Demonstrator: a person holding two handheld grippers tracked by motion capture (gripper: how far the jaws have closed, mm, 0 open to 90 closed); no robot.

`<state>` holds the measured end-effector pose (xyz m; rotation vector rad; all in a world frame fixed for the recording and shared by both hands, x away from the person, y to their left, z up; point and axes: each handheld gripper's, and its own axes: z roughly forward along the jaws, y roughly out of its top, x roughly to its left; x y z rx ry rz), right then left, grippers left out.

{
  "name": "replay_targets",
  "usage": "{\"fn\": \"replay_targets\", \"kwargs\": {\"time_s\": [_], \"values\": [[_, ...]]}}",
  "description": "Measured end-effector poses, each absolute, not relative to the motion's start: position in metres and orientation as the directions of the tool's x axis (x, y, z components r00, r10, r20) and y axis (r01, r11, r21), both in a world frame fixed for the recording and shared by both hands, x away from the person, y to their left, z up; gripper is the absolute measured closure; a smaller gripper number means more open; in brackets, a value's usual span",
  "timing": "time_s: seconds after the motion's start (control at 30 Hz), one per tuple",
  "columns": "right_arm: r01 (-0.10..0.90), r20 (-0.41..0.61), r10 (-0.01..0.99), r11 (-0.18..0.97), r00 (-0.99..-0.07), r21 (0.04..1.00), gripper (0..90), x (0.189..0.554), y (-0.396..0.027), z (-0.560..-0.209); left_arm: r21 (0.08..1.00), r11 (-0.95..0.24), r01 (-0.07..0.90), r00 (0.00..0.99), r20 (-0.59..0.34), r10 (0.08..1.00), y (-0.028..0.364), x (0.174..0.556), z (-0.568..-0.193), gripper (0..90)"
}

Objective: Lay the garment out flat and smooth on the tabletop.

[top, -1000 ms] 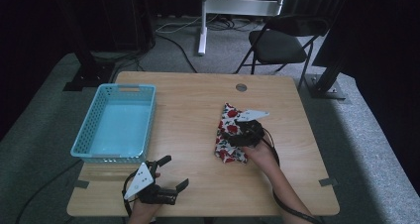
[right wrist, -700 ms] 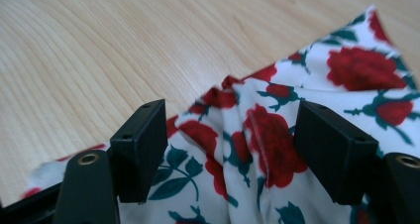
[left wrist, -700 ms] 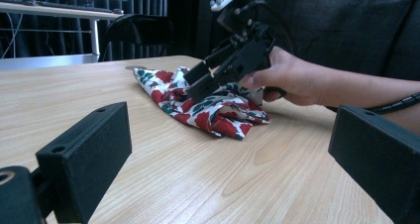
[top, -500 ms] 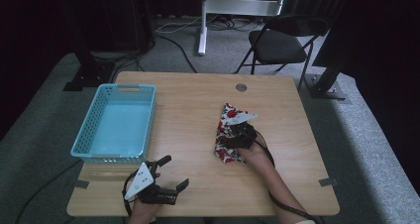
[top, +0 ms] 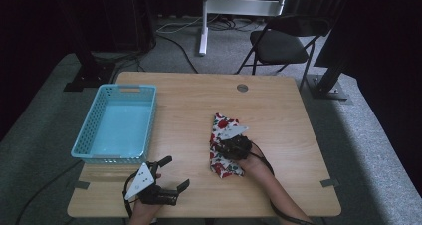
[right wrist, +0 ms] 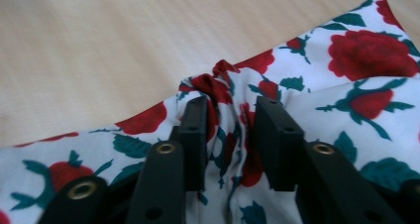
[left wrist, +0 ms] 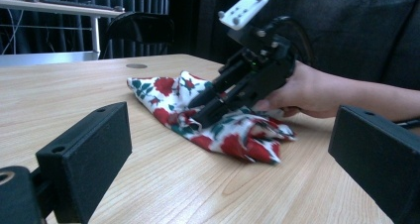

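The cloth (top: 225,146) is lying on the table (top: 189,105), well right of the basket (top: 118,123). Its soft, light middle is being bunched between the right gripper's (right wrist: 230,120) jaws, which have just been closing on it. The left gripper (top: 169,172) is being held wide, below the basket.

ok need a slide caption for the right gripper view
Right gripper closing its jaws on a bunched fold of rose-print cloth lying on the wooden table.
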<state>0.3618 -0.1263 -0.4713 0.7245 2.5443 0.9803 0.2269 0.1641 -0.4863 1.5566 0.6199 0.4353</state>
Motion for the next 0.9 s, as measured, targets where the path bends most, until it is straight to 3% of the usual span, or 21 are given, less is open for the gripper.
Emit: {"fn": "replay_targets", "kwargs": {"time_s": [0.07, 0.23, 0.9], "values": [[0.345, -0.095, 0.553, 0.635, -0.827, 0.691, 74.9, 0.356, -0.125, -0.47, 0.991, -0.004, 0.134, 0.779, -0.103, 0.619, 0.165, 0.228, -0.486, 3.4], [0.357, -0.073, 0.565, 0.61, -0.822, 0.708, 83.0, 0.355, -0.132, -0.464, 0.991, -0.004, 0.132, 0.777, -0.101, 0.621, 0.165, 0.227, -0.486, 3.4], [0.37, -0.052, 0.74, 0.395, -0.671, 0.841, 82.4, 0.341, -0.203, -0.426, 0.992, -0.01, 0.129, 0.774, -0.095, 0.626, 0.165, 0.227, -0.486, 3.4]]}}
